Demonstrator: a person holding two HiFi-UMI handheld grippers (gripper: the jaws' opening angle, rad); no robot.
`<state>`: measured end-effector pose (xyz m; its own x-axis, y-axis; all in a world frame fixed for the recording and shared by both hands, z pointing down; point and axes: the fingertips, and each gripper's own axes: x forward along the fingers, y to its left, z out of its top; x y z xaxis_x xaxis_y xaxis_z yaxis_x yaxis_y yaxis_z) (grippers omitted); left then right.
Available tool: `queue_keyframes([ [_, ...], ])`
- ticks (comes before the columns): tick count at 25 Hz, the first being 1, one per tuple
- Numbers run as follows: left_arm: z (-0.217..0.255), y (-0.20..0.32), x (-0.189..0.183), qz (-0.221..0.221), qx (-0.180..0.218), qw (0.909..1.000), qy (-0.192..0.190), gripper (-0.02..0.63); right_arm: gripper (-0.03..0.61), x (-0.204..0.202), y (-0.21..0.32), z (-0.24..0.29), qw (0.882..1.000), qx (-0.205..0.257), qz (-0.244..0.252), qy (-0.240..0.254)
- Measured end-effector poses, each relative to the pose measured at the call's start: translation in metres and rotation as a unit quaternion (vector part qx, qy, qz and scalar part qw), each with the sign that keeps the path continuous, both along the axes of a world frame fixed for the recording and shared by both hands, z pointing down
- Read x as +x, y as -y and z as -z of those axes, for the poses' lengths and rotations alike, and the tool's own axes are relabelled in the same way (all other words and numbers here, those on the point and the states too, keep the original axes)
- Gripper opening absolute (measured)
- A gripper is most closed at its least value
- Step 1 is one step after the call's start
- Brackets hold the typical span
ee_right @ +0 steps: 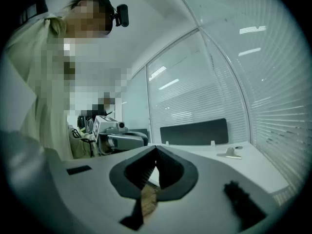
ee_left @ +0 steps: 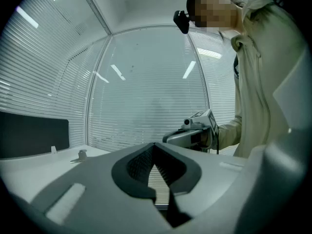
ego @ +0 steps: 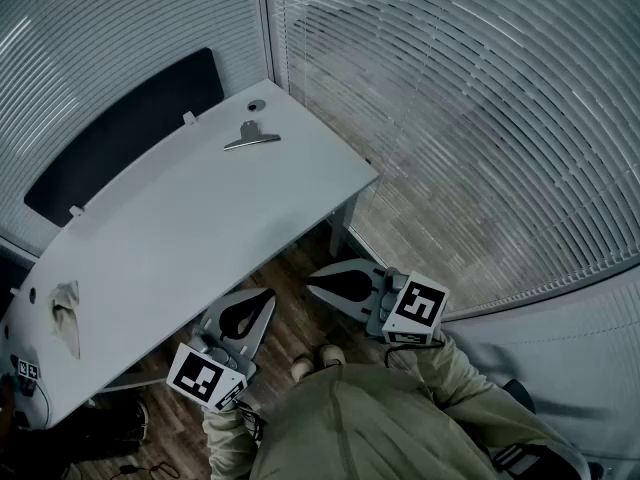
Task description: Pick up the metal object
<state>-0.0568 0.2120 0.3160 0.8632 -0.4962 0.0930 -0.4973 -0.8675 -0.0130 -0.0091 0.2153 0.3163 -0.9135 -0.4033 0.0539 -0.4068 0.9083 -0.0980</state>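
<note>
Just short of the near edge of the white curved desk (ego: 200, 218), the left gripper (ego: 266, 295) and the right gripper (ego: 312, 284) are held level, each with jaws pressed together (nothing between them). Near the desk's far corner lies the small silvery metal clip (ego: 252, 136), flat and wedge-shaped, well apart from both.
</note>
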Motion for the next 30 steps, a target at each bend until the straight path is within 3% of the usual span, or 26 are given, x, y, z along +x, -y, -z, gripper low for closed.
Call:
queue_keyframes([
  [16,-0.018,0.037,0.011,0.022,0.000,0.9998,0.000,0.006,0.005,0.021,0.041,-0.015,1.000,-0.006,-0.003,0.011],
  [30,-0.025,0.175,-0.007,0.010,-0.014,0.9999,0.001,0.006,0.005,-0.001,0.177,-0.024,1.000,-0.024,-0.011,0.010],
])
